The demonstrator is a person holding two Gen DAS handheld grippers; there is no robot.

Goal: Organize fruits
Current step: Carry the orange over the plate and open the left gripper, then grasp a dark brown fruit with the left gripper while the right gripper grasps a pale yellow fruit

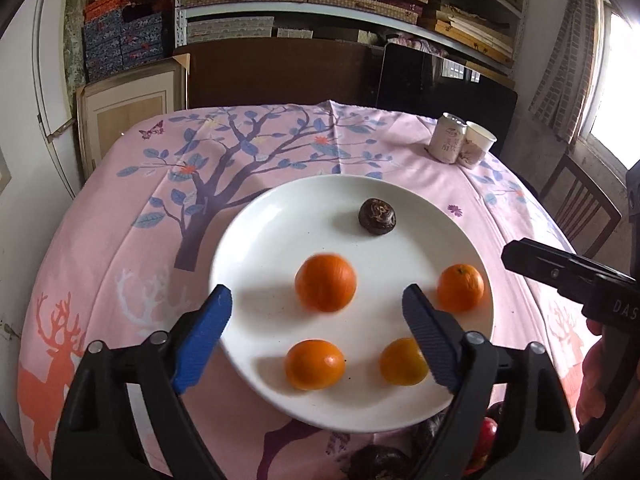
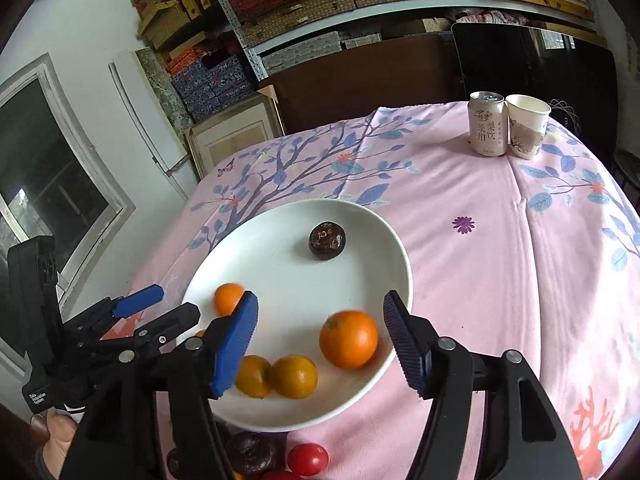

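Observation:
A white plate (image 1: 260, 240) (image 2: 280, 240) on the pink tablecloth holds several oranges and one dark brown fruit (image 1: 377, 216) (image 2: 327, 240). One orange (image 1: 325, 282) near the plate's middle looks blurred; it also shows in the right wrist view (image 2: 349, 339). My left gripper (image 1: 316, 336) is open and empty, low over the plate's near side. My right gripper (image 2: 320, 344) is open and empty, with that orange between its fingers' line of view. More dark fruits (image 2: 252, 452) and red tomatoes (image 2: 307, 459) lie on the cloth in front of the plate.
A drink can (image 1: 448, 138) (image 2: 487, 124) and a paper cup (image 1: 476, 145) (image 2: 526, 126) stand at the table's far right. A wooden chair (image 1: 580, 208) is beside the table on the right. Shelves with boxes stand behind.

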